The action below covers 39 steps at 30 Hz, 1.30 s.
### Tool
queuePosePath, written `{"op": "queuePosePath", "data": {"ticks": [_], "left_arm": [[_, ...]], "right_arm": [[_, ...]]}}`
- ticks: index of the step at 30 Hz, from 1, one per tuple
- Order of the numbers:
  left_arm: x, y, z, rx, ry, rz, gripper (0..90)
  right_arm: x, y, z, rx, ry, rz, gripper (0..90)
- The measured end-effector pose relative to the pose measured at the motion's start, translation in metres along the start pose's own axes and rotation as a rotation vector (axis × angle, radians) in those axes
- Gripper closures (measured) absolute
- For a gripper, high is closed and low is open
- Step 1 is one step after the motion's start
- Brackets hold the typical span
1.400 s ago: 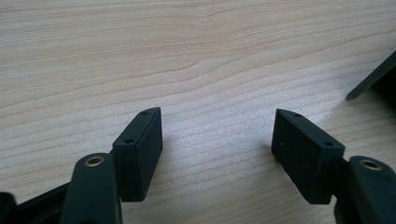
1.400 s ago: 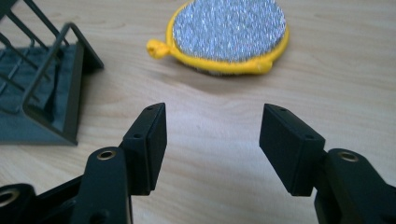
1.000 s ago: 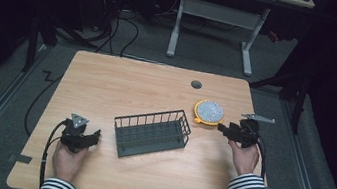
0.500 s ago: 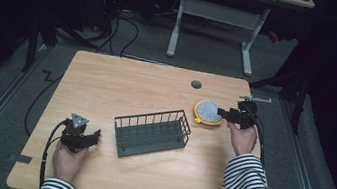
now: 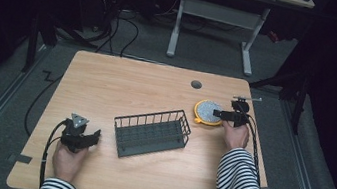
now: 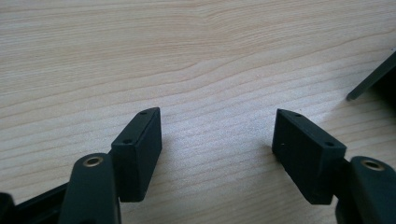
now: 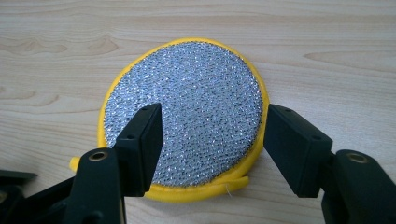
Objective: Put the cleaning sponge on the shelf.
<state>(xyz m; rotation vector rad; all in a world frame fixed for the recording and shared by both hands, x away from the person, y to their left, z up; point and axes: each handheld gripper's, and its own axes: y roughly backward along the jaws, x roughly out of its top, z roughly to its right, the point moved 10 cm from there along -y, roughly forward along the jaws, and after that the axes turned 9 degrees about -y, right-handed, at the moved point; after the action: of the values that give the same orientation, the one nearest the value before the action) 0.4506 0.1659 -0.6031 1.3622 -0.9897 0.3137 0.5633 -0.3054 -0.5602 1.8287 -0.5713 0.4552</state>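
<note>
Your right hand-held gripper [image 7: 212, 140], jaws just widened and released, straddles the scouring pad [image 7: 184, 112]; closing off-centre risks clipping its yellow rim

Wooden table [image 5: 122, 82]: wire basket [image 5: 151, 132], yellow scouring pad [image 5: 207, 111].

Rack [image 5: 151, 133]: middle of the table [image 5: 122, 82].
Scrub pad [image 5: 207, 111]: right of rack.
Cable hole [image 5: 196, 84]: behind pad.

One round scouring pad [image 5: 208, 111], one wire basket [image 5: 151, 132], two tools, one table [image 5: 122, 82].
</note>
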Motion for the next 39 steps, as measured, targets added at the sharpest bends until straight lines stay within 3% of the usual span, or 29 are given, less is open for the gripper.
{"op": "queuePosePath", "data": {"ticks": [4,6,14,17,26,33,39], "left_arm": [[0.0,0.0,0.0,0.0,-0.001,0.0,33.6],[0.0,0.0,0.0,0.0,-0.001,0.0,33.4],[0.0,0.0,0.0,0.0,-0.001,-0.001,33.2],[0.0,0.0,0.0,0.0,0.0,-0.001,32.9],[0.0,0.0,0.0,0.0,0.0,-0.001,32.8],[0.0,0.0,0.0,0.001,0.0,-0.001,32.8],[0.0,0.0,0.0,0.001,0.0,-0.001,32.8]], "right_arm": [[0.0,-0.01,0.004,-0.013,-0.026,-0.015,36.7],[-0.004,-0.015,0.007,-0.036,-0.019,-0.052,35.5],[-0.009,-0.021,0.008,-0.02,-0.036,-0.065,38.3],[-0.009,-0.023,0.007,-0.02,-0.033,-0.058,41.6],[-0.014,-0.023,0.005,0.029,-0.06,-0.113,57.9],[-0.017,-0.021,-0.002,0.056,-0.032,-0.144,72.6],[-0.017,-0.018,-0.008,0.045,0.012,-0.124,77.0]]}}
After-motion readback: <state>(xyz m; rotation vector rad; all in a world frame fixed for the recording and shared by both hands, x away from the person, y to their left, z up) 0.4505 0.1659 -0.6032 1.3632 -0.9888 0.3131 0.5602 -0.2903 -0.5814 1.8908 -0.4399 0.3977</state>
